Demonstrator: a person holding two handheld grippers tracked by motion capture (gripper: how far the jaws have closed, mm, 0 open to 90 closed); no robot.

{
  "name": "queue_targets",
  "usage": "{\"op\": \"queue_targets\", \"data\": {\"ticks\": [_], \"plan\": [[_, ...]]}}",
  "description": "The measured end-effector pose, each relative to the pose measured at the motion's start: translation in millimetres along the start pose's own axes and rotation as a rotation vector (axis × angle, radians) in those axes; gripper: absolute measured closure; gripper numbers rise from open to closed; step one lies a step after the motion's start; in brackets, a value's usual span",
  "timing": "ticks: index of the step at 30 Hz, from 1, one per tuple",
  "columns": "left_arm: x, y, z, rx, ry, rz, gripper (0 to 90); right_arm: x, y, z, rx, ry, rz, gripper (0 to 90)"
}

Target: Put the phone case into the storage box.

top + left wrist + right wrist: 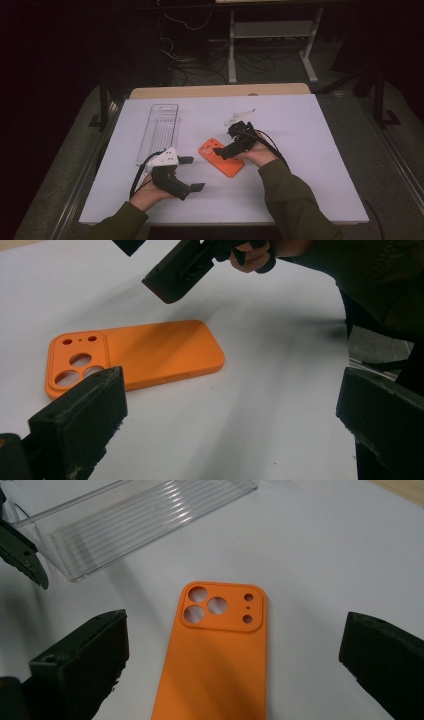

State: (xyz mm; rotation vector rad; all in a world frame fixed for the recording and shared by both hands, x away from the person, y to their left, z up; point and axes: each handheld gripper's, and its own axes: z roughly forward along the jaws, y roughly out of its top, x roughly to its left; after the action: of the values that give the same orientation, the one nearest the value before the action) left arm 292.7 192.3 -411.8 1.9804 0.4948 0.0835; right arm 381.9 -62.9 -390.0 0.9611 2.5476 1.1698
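An orange phone case (220,157) lies flat on the white table (300,165), back side up with its camera holes toward the far left. My right gripper (226,142) hovers just over the case's right part, open, with nothing between its jaws. In the right gripper view the case (220,650) lies between and below the spread jaws of the right gripper (232,650). My left gripper (192,173) stands open to the left of the case, near the table's front, apart from it. The left gripper view shows the case (135,357) ahead of its wide jaws.
A clear ribbed plastic tray (159,132) lies lengthwise at the left of the table, just beyond the left gripper; it is also the clear tray (140,520) in the right gripper view. Table legs and cables stand on the dark floor beyond the far edge.
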Motion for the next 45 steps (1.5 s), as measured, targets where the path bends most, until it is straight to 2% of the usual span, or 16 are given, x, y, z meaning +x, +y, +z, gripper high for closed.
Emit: {"op": "queue_targets", "data": {"ticks": [8,16,26,33,45], "plan": [[-0.5,0.0,0.5,-0.005,0.002,-0.006,0.0,2.7,-0.8,2.7,0.034,-0.003,-0.008,0.0],[-0.4,0.0,0.5,-0.005,0.004,-0.007,0.0,6.4,-1.9,6.7,0.077,0.000,0.013,0.0],[-1.3,-0.3,0.4,-0.005,0.005,-0.019,0.0,13.0,-4.2,14.7,0.114,-0.004,0.015,0.0],[-1.2,-0.3,0.4,-0.003,0.005,-0.017,0.0,13.3,-6.3,18.7,0.128,-0.019,0.024,0.0],[-1.5,-0.2,0.2,-0.007,0.006,-0.021,0.0,13.5,-11.0,26.8,0.164,-0.049,0.010,0.0]]}}
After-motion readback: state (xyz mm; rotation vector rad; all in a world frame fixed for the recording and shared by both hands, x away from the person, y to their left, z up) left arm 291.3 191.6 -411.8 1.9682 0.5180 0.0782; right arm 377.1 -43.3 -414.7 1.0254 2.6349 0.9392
